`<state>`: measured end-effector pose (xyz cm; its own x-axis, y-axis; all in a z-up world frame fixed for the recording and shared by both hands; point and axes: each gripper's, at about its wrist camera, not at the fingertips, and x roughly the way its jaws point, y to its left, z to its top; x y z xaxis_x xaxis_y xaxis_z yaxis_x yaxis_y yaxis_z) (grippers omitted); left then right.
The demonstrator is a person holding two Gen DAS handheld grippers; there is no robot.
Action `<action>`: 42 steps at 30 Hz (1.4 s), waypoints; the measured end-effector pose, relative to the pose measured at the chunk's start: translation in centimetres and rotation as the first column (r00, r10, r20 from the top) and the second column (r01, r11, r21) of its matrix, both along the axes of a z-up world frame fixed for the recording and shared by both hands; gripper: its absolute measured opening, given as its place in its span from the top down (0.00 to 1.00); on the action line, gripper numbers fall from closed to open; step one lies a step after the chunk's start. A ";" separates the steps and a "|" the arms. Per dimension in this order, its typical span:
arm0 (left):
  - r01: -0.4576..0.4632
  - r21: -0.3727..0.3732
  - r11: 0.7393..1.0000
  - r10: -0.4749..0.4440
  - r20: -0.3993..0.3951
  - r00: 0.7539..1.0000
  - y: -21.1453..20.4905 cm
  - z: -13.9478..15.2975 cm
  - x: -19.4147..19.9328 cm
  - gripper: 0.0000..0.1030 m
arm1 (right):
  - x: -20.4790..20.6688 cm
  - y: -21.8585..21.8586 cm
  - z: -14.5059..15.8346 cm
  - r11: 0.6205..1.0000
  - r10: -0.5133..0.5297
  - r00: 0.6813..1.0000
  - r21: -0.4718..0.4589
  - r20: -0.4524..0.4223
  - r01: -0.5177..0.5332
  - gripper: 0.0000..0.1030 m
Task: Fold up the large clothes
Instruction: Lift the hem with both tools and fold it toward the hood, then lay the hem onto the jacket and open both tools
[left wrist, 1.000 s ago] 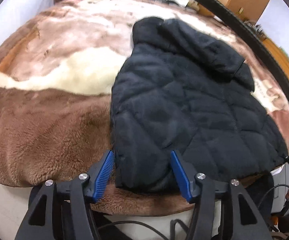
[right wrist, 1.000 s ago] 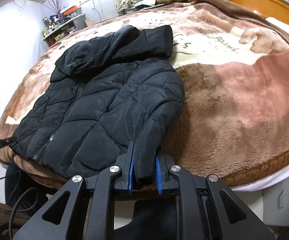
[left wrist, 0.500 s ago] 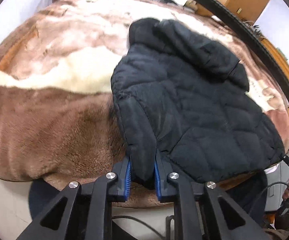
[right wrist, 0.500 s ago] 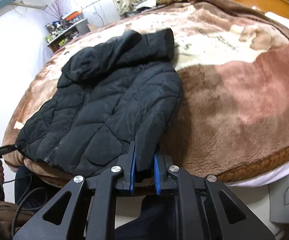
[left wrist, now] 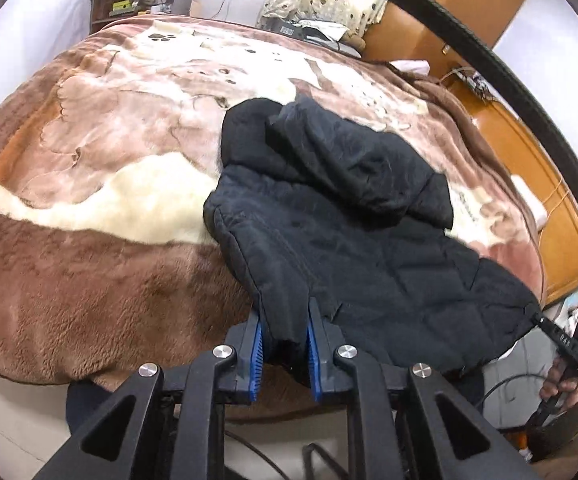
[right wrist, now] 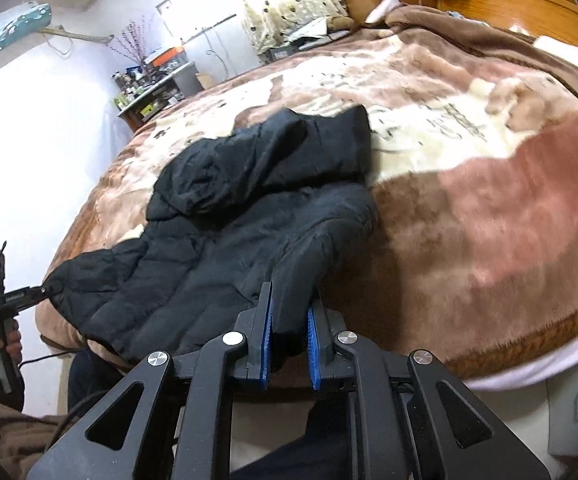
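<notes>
A black quilted hooded jacket (left wrist: 353,216) lies on a brown and cream plush blanket (left wrist: 89,200), hood toward the far side. My left gripper (left wrist: 285,344) is shut on the jacket's near left hem corner, with the fabric pinched between the blue pads and lifted off the blanket. In the right wrist view the same jacket (right wrist: 249,208) stretches away, and my right gripper (right wrist: 289,344) is shut on its near right hem corner, also raised. Each gripper shows in the other's view, gripping the opposite corner: the right gripper (left wrist: 541,320) and the left gripper (right wrist: 45,292).
The blanket (right wrist: 489,208) covers a wide bed whose near edge (left wrist: 49,372) drops off below the grippers. A wooden headboard (right wrist: 529,4) and wooden cabinet (left wrist: 461,4) stand at the far right. A cluttered shelf (right wrist: 149,88) is at the back left. A hand (left wrist: 561,380) holds the right gripper.
The left gripper closed on the jacket's hem corner. Both grippers then rose, lifting the near hem off the blanket, and more of the room behind the bed came into view.
</notes>
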<state>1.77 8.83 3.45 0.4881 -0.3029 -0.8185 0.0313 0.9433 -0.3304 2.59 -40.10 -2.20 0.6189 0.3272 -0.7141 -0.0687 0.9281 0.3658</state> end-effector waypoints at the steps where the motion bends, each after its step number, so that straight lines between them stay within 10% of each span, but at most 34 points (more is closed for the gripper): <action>1: -0.012 -0.007 1.000 0.012 0.004 1.000 0.1 0.3 0.4 0.82 | 0.5 0.1 0.4 1.000 0.002 1.000 0.013 0.006 -0.002 0.86; 24: -0.106 -0.038 0.994 0.109 0.065 0.992 0.7 4.3 19.0 0.80 | 17.7 -1.4 4.6 0.998 -0.038 0.999 0.048 0.000 0.038 0.86; 42: -0.144 0.049 0.988 0.145 -0.028 0.989 0.1 -2.2 35.1 0.73 | 33.0 -0.9 -1.1 0.994 -0.108 0.977 0.004 -0.183 0.110 0.83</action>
<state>36.82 8.93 1.23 0.4976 -0.1922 -0.8459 -0.1162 0.9516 -0.2845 35.64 -40.96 -3.32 0.5115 0.2759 -0.8138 0.1017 0.9210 0.3762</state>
